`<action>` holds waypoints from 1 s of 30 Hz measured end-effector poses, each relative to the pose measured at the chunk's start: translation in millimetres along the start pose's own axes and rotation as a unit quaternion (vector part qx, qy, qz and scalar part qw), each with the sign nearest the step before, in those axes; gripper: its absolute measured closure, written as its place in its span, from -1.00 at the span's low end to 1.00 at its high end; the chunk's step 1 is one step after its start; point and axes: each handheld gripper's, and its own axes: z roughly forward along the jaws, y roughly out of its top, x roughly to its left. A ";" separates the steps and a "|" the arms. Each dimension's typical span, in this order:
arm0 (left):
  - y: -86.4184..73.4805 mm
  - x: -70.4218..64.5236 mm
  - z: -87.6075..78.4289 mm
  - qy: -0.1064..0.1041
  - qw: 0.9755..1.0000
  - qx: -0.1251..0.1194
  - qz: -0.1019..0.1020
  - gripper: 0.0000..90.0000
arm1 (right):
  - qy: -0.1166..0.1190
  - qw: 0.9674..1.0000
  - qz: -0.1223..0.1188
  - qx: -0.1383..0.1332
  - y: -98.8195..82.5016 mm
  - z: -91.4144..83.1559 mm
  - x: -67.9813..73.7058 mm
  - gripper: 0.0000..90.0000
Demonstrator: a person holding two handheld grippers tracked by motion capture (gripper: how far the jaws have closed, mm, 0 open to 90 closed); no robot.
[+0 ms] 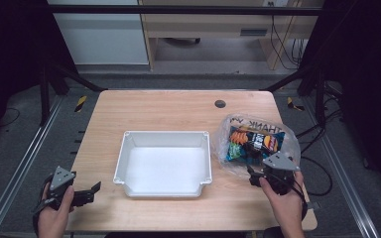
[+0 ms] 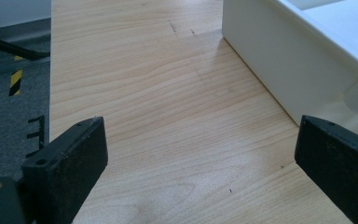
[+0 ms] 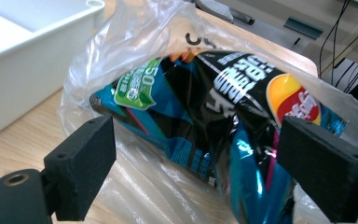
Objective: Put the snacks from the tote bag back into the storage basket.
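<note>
You have one clear bag at the right of the high view, touching the table. Inside it lie several snack packs; the exact count cannot be told, but in the right gripper view one large black-and-teal pack shows clearly. One white tray sits at the centre of the high view, just left of the bag, with nothing in it.

Your right gripper is at the bag's near edge; its jaws stand released on either side of the bag's bulge, pads not pressing. Your left gripper rests at the lower left, well apart from the bag, jaws wide and released over bare wood beside the tray's wall.

The table is light wood with one dark round hole at upper centre. Grey carpet surrounds it, with black frame posts at both sides and wooden furniture and cables along the top of the frame.
</note>
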 end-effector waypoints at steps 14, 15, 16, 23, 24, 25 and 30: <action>-1.3 1.5 -1.1 -0.008 1.000 0.000 -0.003 -0.95 | 0.036 0.997 -0.053 0.050 53.6 5.8 -46.5 -0.88; -1.1 1.5 -1.0 -0.008 1.000 0.000 -0.003 -0.95 | 0.037 0.996 -0.057 0.055 56.8 6.5 -48.8 -0.88; -1.1 1.5 -0.7 -0.008 1.000 0.002 -0.002 -0.95 | 0.037 0.996 -0.059 0.057 59.0 6.9 -50.1 -0.88; -0.8 1.5 -1.1 0.002 1.000 0.000 0.000 -0.95 | 0.048 0.990 -0.105 0.079 75.2 9.4 -59.4 -0.88; -0.8 1.5 -1.1 0.002 1.000 0.000 0.000 -0.95 | 0.048 0.990 -0.105 0.079 75.2 9.4 -59.4 -0.88; 0.2 1.7 -1.5 0.011 1.000 0.000 0.002 -0.95 | 0.067 0.987 -0.112 0.091 79.6 10.3 -60.4 -0.88; 1.0 1.7 -2.3 0.023 1.000 -0.009 -0.006 -0.94 | 0.076 0.983 -0.130 0.108 85.5 13.7 -58.3 -0.88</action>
